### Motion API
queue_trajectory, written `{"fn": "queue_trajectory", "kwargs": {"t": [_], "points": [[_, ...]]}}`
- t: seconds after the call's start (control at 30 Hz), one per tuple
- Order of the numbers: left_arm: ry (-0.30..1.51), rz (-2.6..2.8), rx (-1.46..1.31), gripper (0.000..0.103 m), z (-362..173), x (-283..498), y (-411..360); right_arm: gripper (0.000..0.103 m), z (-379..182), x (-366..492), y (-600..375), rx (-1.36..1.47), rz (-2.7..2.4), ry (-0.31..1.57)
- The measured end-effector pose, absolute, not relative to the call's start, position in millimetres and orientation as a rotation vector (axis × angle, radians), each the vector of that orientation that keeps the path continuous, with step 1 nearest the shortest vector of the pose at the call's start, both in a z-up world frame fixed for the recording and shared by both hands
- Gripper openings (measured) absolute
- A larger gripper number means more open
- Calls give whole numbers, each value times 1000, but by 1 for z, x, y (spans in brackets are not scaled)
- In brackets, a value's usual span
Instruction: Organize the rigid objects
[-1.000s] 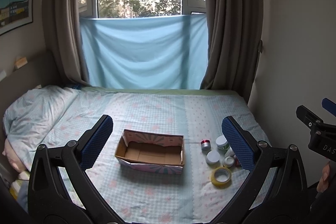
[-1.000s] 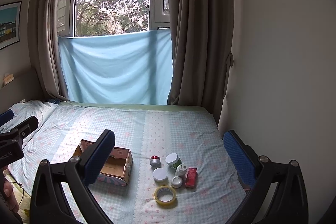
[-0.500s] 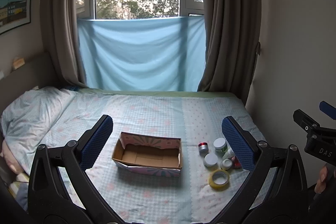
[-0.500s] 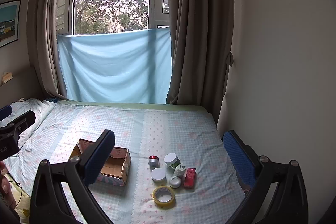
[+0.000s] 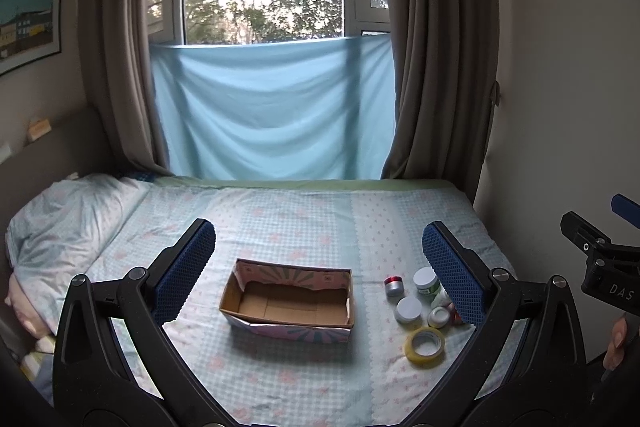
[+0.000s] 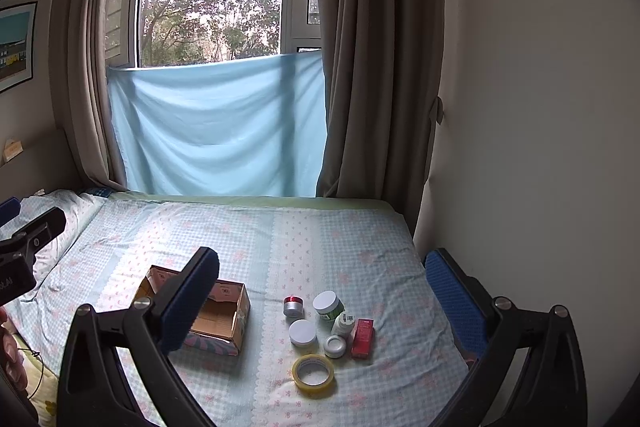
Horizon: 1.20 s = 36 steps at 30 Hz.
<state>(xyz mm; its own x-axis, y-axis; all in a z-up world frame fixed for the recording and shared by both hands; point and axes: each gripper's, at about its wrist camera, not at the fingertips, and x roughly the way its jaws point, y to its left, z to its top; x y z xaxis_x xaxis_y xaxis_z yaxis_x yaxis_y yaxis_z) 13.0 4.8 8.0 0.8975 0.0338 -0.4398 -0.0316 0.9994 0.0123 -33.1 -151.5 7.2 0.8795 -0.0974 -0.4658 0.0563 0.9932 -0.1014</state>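
An empty open cardboard box (image 5: 289, 301) (image 6: 218, 319) sits on the bed. To its right lies a cluster: a yellow tape roll (image 5: 425, 341) (image 6: 313, 375), a red-lidded jar (image 6: 293, 305), a green jar with a white lid (image 6: 328, 304), a white jar (image 6: 303, 332), a small white jar (image 6: 335, 345), a white bottle (image 6: 344, 323) and a red box (image 6: 363, 337). My left gripper (image 5: 320, 267) is open and empty, held above the box. My right gripper (image 6: 324, 291) is open and empty, above the cluster.
The bed (image 5: 304, 223) has a checked blue sheet. A pillow (image 5: 68, 215) lies at the left. A wall (image 6: 520, 147) runs along the bed's right edge. Curtains and a window with a blue cloth (image 5: 272, 111) stand at the far end.
Both grippers have shifted slightly; the box and cluster sit a little lower and nearer the middle in the views. Both stay open and empty.
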Motion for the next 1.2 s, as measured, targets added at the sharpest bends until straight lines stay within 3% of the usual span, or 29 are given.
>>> {"fn": "queue_trajectory", "kwargs": {"t": [1.2], "points": [[482,-9,-24,103,8,31,15,103,2,-26,-153,-64,-98,505]]}}
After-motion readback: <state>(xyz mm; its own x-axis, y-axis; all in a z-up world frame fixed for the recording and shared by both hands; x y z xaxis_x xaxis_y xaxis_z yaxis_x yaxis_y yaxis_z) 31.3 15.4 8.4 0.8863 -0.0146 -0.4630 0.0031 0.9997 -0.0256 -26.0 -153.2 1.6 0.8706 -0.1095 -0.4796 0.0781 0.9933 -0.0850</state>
